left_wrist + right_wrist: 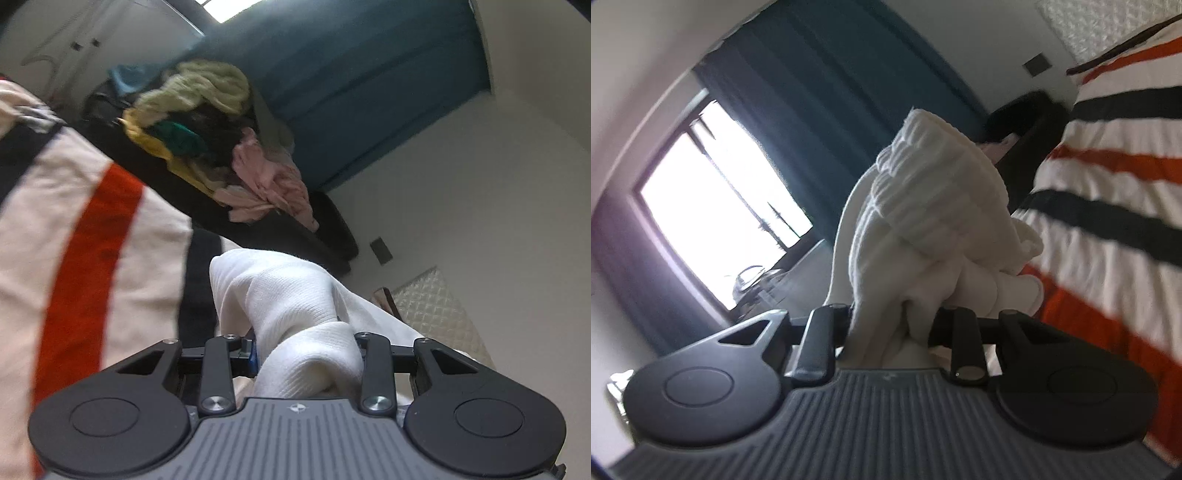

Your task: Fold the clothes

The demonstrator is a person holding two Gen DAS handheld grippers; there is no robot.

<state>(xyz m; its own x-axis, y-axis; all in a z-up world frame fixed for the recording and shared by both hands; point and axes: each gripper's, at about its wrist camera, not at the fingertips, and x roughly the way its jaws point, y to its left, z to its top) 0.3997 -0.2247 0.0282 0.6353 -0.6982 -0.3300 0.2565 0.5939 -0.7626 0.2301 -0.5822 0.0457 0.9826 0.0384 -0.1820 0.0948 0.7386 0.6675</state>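
A white knitted garment (295,306) is bunched in my left gripper (306,354), which is shut on it; the cloth hides the fingertips. The same white garment (934,221) fills the middle of the right wrist view, and my right gripper (897,328) is shut on a thick fold of it. Both grippers hold the garment up off the striped bedspread (74,258), which also shows in the right wrist view (1108,184). Both views are tilted.
A pile of mixed clothes (218,140) in cream, yellow, green and pink lies on a dark sofa (295,229). A teal curtain (369,92) hangs behind it. A bright window (713,206) is at left in the right wrist view.
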